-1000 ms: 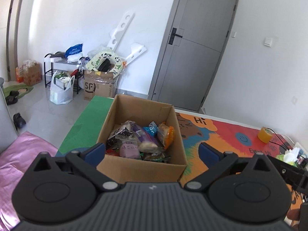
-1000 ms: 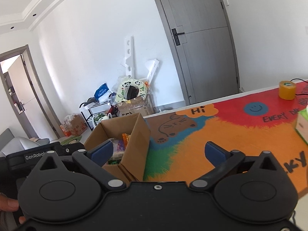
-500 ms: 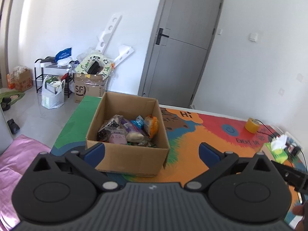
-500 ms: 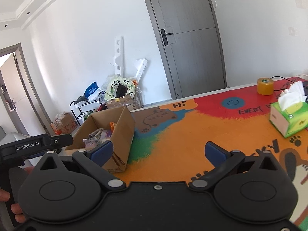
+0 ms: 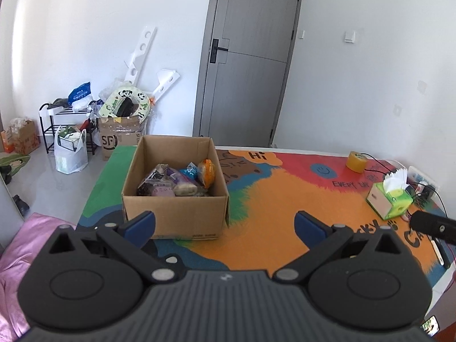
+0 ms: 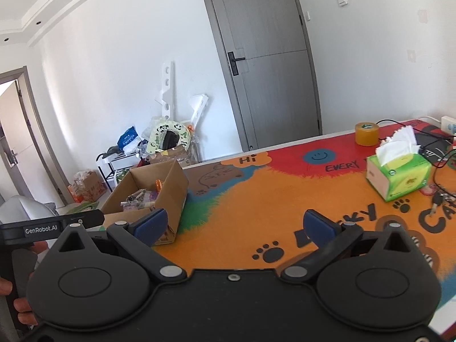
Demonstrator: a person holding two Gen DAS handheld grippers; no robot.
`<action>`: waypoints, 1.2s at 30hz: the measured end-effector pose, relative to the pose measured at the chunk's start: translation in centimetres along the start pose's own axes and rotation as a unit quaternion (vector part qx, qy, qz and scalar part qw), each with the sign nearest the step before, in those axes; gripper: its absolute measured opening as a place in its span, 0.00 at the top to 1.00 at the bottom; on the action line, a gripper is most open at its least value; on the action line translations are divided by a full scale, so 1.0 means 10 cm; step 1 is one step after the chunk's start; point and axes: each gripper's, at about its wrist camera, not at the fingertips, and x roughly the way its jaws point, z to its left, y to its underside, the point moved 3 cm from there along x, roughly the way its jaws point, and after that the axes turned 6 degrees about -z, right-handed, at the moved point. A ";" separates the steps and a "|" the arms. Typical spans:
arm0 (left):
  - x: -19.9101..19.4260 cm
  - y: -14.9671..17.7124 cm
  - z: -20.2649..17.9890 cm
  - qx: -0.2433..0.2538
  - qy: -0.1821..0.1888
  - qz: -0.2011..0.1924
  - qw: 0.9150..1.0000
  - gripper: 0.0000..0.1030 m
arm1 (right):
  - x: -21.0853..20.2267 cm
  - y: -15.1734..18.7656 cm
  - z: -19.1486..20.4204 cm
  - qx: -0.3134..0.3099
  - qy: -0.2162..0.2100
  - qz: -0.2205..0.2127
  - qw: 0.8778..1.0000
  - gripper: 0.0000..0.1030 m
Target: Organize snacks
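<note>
An open cardboard box [image 5: 173, 213] stands on the left part of a colourful table mat [image 5: 270, 199]. Several snack packets [image 5: 176, 179] lie piled inside it, one of them orange. My left gripper [image 5: 225, 225] hovers open in front of the box's near wall, nothing between its blue fingers. In the right wrist view the same box [image 6: 173, 188] sits at the left, and my right gripper [image 6: 236, 225] stands open over the orange mat, empty. The left gripper's handle [image 6: 42, 228] shows at the left edge, held by a hand.
A green tissue box [image 6: 399, 173], a yellow tape roll [image 6: 366, 133], keys [image 6: 436, 199] and black cables lie on the table's right side. Beyond the table's far left are a shoe rack, bags and cartons [image 5: 119, 136] against the wall, and a grey door [image 5: 245, 65].
Both grippers have pulled back and away from the box, so it looks smaller and more of the mat, the tissue box and the tape roll have come into view. Both stayed open.
</note>
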 end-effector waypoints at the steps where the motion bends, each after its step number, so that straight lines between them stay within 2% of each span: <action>1: -0.04 0.01 0.00 0.001 0.000 -0.001 1.000 0.00 | -0.03 0.00 0.00 0.001 -0.001 0.002 1.000 0.00; 19: -0.39 0.09 0.08 0.024 -0.002 -0.007 1.000 0.00 | -0.27 0.10 0.23 -0.033 -0.004 0.020 0.999 0.00; 36: -0.35 0.12 0.06 0.038 -0.009 -0.001 0.999 0.00 | -0.27 0.12 0.20 -0.037 -0.003 0.018 0.999 0.00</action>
